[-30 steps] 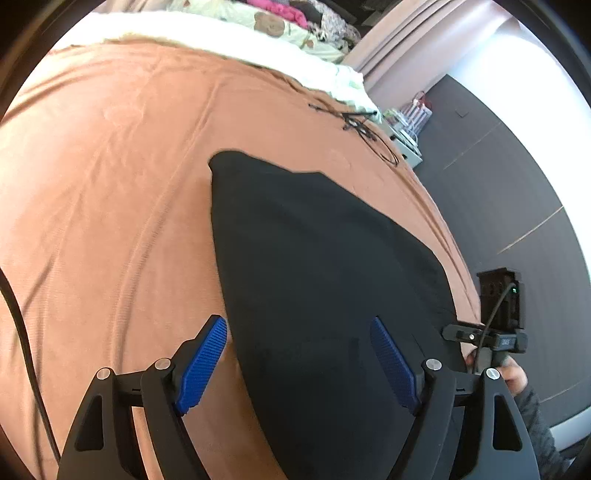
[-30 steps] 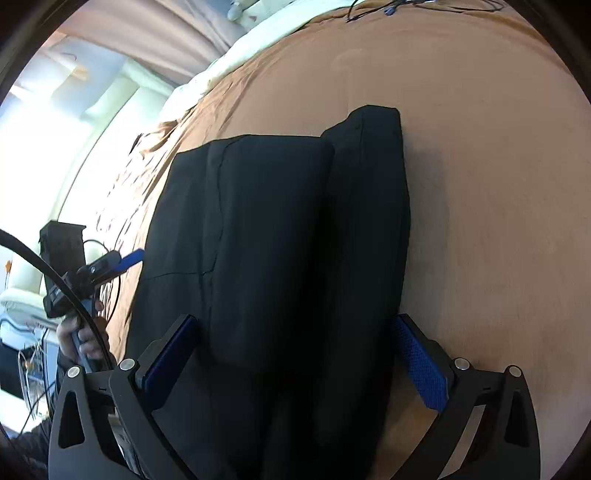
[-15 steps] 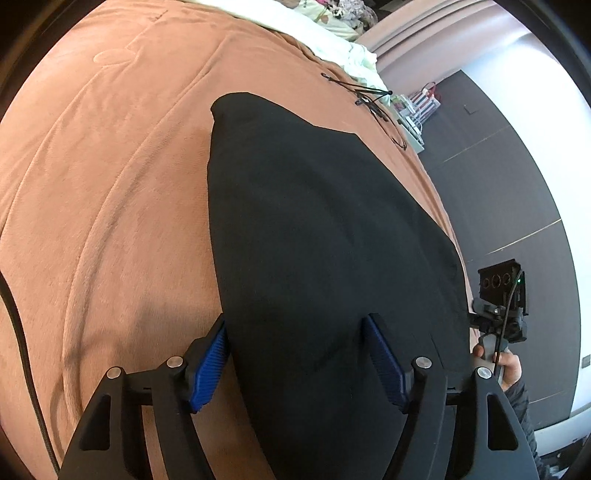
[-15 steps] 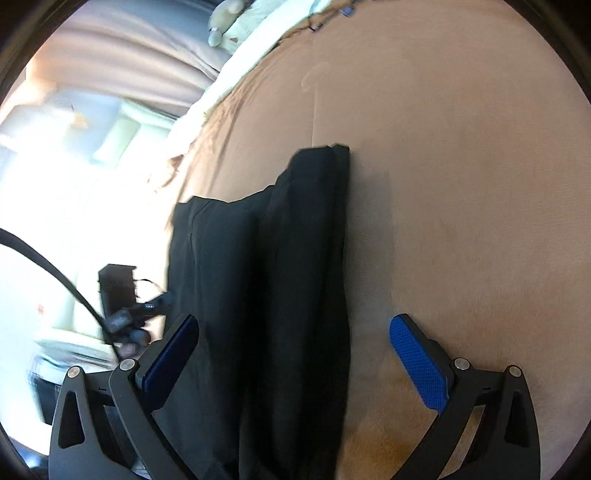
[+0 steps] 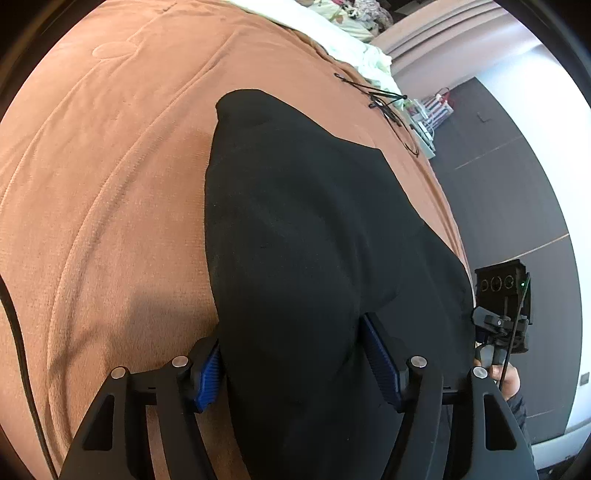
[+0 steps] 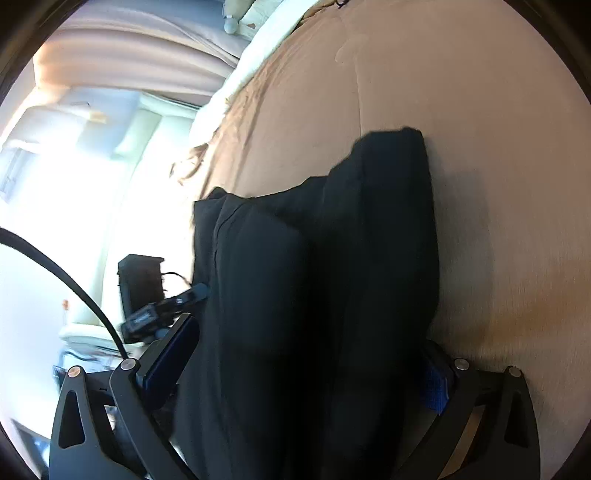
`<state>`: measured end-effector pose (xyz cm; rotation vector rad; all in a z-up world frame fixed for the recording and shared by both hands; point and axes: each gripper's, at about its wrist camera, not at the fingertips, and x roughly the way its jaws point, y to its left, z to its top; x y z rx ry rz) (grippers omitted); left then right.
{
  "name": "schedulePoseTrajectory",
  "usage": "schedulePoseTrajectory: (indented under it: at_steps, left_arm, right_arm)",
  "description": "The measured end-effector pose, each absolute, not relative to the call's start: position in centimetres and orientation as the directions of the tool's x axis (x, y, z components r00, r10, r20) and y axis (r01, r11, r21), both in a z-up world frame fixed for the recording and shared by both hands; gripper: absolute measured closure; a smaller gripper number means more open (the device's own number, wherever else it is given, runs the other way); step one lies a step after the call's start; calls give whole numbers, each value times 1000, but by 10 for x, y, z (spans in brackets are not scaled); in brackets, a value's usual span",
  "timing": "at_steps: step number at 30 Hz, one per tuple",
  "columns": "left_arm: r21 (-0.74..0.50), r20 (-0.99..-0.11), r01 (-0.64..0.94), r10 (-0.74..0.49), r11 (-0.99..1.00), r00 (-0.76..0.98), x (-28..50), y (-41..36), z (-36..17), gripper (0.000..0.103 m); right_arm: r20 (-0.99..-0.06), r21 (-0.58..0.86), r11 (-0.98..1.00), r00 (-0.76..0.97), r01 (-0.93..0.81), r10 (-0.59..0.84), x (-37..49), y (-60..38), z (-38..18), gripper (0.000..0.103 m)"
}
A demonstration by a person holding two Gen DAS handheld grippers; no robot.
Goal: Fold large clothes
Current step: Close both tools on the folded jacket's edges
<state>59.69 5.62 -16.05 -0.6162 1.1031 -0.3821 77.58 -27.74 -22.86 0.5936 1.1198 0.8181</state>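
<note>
A large black garment [image 5: 303, 229] lies folded lengthwise on a brown bedspread [image 5: 110, 192]. My left gripper [image 5: 295, 365] straddles its near end, blue pads on either side with cloth bunched between them; the jaws stand wide. In the right wrist view the same garment [image 6: 325, 277] fills the centre, its near end rising between the fingers of my right gripper [image 6: 306, 365], which are also wide apart. The right gripper's camera block [image 5: 504, 306] shows at the right edge of the left wrist view, the left gripper [image 6: 155, 314] at the left of the right wrist view.
Black cables [image 5: 388, 103] lie on the bedspread at the far right edge. White bedding [image 5: 332, 33] and clothes are piled at the head. A dark floor [image 5: 509, 206] drops off right of the bed. Curtains and a bright window [image 6: 110, 92] are to the left.
Both grippers have moved forward onto the garment's near end. The cloth now sits bunched and raised between each pair of fingers, where earlier it lay flat.
</note>
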Motion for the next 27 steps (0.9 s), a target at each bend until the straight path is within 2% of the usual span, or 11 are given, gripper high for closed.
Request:
schedulePoseTrajectory:
  at_steps: [2,3,15,16,17,19,20,23,27]
  left_arm:
    - [-629,-713,-16,-568,777,411,595,58,-158,41]
    - [-625,-715,-11,-566,781,411,593,59,-157,41]
    - [-610,-729,-34,-544,792,415,598,57,-159,44]
    - [-597,-736,-29,-534,802,417,597,55,-156,47]
    - [-590,-739,-24,-527,807,419,596,53,-154,52]
    - [-585,-736,-18,-521,811,431,594,52,-145,59]
    - [-585,-733,-14,-521,811,438,592,51,-139,64]
    - [-582,-723,6,-521,813,453,588,48,-124,74]
    - [-576,-700,39,-518,816,491,577,44,-97,82]
  right_arm:
    - [-592,734,626,204,-263,780,778,-274,-227,14]
    - [-608,724,642,206,-253,767,776,-275,-226,15]
    - [-587,753,618,193,-226,786,785,-269,-226,15]
    - [-591,746,626,207,-229,780,784,-272,-222,23]
    - [-595,740,633,217,-227,774,783,-271,-221,50]
    - [-578,746,626,244,-228,778,782,-260,-219,69]
    - [-553,757,605,251,-247,794,772,-267,-217,82]
    - [-510,764,581,291,-279,810,755,-268,-205,88]
    - [-484,746,579,328,-328,811,736,-253,-182,90]
